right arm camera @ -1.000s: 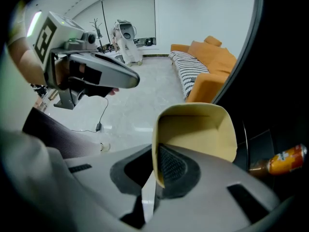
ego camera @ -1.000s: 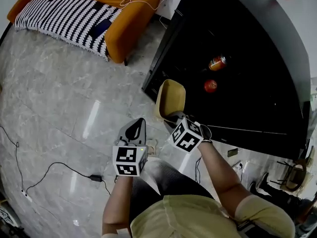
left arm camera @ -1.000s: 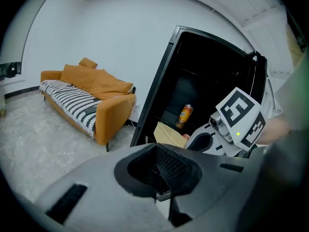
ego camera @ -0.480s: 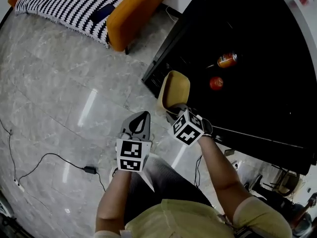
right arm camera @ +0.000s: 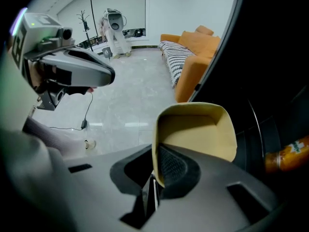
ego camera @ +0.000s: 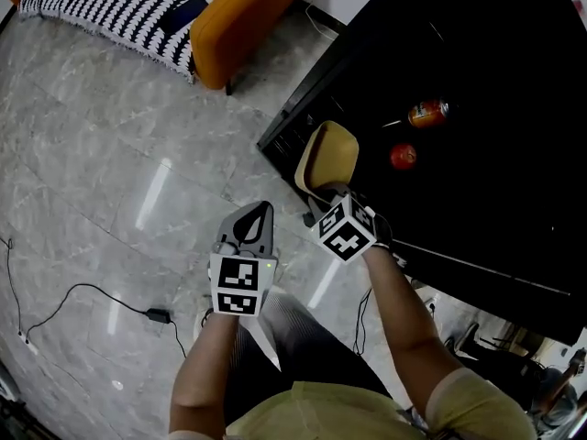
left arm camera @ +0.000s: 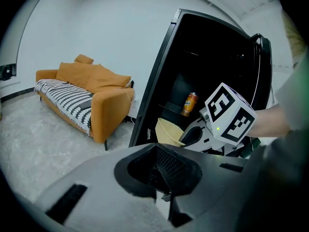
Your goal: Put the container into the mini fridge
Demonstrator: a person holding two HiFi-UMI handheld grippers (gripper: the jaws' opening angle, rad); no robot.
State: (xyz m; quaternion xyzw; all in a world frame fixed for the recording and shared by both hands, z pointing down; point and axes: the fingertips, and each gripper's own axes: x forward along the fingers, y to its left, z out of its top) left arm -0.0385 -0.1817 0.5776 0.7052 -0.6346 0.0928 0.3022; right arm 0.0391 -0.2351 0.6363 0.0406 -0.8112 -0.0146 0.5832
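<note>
While my right hand-held gripper (right arm camera: 155, 179) pinches the rim of the yellow container (right arm camera: 195, 129) near the mini fridge (ego camera: 486, 53), I see my left hand-held gripper (left arm camera: 163, 180) closed, empty.

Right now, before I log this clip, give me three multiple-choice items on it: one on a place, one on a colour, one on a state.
1. Where is the orange can?
A) on the sofa
B) inside the open black fridge
C) on the floor

2. What colour is the container?
A) blue
B) green
C) pale yellow

3. What is the right claw doing?
A) shut on the container's rim
B) open and empty
C) shut on the can

Answers:
1 B: the can lies in the dark interior, near a red round item.
2 C: the head view and the right gripper view both show it pale yellow.
3 A: the right gripper view shows the container's wall pinched between its jaws.
</note>
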